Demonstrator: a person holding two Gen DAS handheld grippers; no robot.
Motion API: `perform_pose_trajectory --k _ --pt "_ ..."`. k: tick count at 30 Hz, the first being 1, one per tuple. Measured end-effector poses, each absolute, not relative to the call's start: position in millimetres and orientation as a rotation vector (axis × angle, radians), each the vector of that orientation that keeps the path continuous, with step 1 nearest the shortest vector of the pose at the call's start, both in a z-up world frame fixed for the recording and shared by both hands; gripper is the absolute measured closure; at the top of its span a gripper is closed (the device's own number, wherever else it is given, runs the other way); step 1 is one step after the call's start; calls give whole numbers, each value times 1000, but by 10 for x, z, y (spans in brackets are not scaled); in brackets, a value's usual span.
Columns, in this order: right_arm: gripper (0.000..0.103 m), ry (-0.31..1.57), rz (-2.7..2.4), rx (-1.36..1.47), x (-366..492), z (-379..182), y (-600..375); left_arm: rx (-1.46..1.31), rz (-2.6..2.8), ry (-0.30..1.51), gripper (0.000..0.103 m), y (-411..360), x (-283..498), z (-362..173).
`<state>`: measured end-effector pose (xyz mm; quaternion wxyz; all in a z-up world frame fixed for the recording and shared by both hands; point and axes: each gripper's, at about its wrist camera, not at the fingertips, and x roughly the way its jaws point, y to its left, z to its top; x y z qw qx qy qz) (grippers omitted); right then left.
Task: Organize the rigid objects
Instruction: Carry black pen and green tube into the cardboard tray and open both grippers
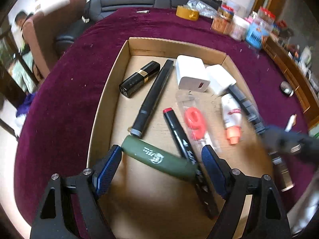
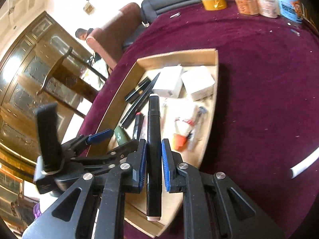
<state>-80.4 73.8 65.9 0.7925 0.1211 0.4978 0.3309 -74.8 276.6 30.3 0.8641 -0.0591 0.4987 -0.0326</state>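
Left wrist view shows your left gripper (image 1: 161, 159) over the near end of the cardboard box (image 1: 107, 91) on the purple-covered desk (image 1: 65, 91), its jaws spread wide with the green case (image 1: 159, 159) lying between them; you cannot tell from here whether the blue pads actually press on its ends. Beyond it in the box lie a long black pen (image 1: 153, 97), a black lipstick (image 1: 139, 79), two white chargers (image 1: 191, 73), a red-tipped marker (image 1: 177, 129), a clear packet with a red piece (image 1: 194, 119) and a small white bottle with an orange cap (image 1: 231, 115). Right wrist view shows your right gripper (image 2: 153, 157) with its jaws closed on a black marker (image 2: 153, 139), held lengthwise above the box's near corner, its pale caps showing at both ends. A tape roll (image 2: 214, 3) and jars (image 2: 246, 3) stand at the desk's far edge.
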Motion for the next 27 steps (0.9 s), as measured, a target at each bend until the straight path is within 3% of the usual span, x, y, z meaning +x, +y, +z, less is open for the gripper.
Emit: perform_pose_trajectory --k 16,27 --pt "90 1045 581 208 -766 549 918 -403 76 749 24 3336 -1792 793" --pt "90 901 478 266 -1005 740 -33 -354 60 686 22 3083 -1882 911"
